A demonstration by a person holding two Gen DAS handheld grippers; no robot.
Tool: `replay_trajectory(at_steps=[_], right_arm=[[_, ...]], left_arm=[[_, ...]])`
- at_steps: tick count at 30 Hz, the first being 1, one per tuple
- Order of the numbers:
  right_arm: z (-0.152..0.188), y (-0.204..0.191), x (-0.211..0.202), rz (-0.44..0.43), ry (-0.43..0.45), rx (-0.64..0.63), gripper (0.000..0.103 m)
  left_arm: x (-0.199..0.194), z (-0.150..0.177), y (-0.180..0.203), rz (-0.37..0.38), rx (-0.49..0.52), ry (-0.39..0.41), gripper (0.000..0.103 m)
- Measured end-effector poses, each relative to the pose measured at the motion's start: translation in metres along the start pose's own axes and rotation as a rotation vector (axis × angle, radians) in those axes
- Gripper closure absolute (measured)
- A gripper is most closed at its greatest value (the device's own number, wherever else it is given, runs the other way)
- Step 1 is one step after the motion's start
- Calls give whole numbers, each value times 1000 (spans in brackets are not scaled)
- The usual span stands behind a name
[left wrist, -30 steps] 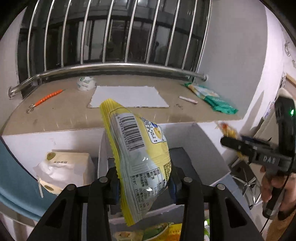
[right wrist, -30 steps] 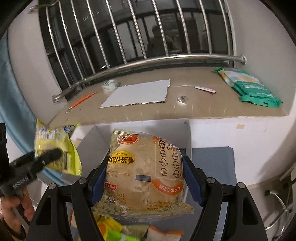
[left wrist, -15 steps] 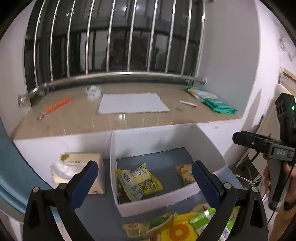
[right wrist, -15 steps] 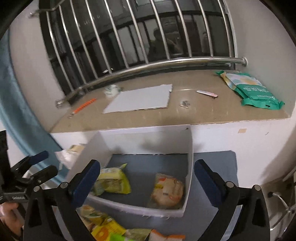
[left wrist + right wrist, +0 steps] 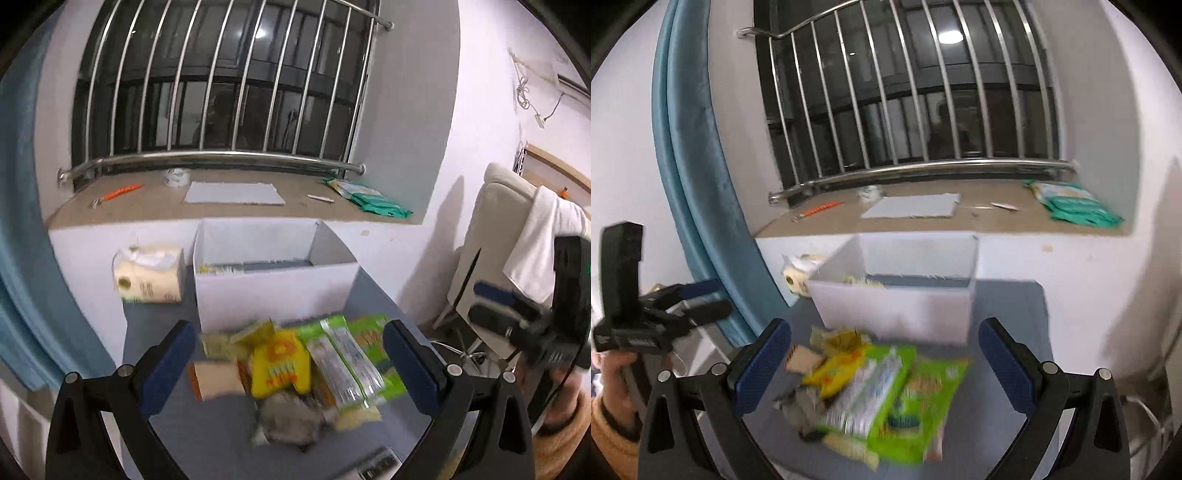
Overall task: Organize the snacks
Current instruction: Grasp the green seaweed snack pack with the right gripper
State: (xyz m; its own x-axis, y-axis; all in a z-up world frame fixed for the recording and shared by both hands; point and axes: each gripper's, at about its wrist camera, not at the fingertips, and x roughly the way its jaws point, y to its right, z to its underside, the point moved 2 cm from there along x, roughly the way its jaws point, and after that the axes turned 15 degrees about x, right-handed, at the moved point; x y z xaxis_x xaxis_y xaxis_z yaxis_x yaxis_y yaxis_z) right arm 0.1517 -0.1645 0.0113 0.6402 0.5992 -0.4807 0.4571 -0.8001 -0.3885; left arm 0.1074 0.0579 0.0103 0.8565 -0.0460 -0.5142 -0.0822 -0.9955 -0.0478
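Two hand-held grippers: left hand-held gripper (image 5: 290,363) and right hand-held gripper (image 5: 884,363) gaped wide, empty.
Pile: snacks (image 5: 295,362) lay before the white box (image 5: 273,295).
Advice: single out one top packet.

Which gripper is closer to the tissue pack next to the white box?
Left. The tissue pack sits ahead and to the left of the open left gripper. The right gripper is further away, with the pack beyond the white box.
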Motion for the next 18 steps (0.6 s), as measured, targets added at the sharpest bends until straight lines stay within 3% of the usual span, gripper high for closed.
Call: replay_trajectory(at_steps=[7,9,18], right_arm=[[77,-10,-11,115,-90,-37,0],[88,-12,-3,109,-127,-51,0],[83,-29,47,159,-181,-85,0]], left_arm=[[-30,39,30,11,46,-11,0],[-37,45,33,8,50,-2,0],[-37,66,21,-9,10,-42,0]])
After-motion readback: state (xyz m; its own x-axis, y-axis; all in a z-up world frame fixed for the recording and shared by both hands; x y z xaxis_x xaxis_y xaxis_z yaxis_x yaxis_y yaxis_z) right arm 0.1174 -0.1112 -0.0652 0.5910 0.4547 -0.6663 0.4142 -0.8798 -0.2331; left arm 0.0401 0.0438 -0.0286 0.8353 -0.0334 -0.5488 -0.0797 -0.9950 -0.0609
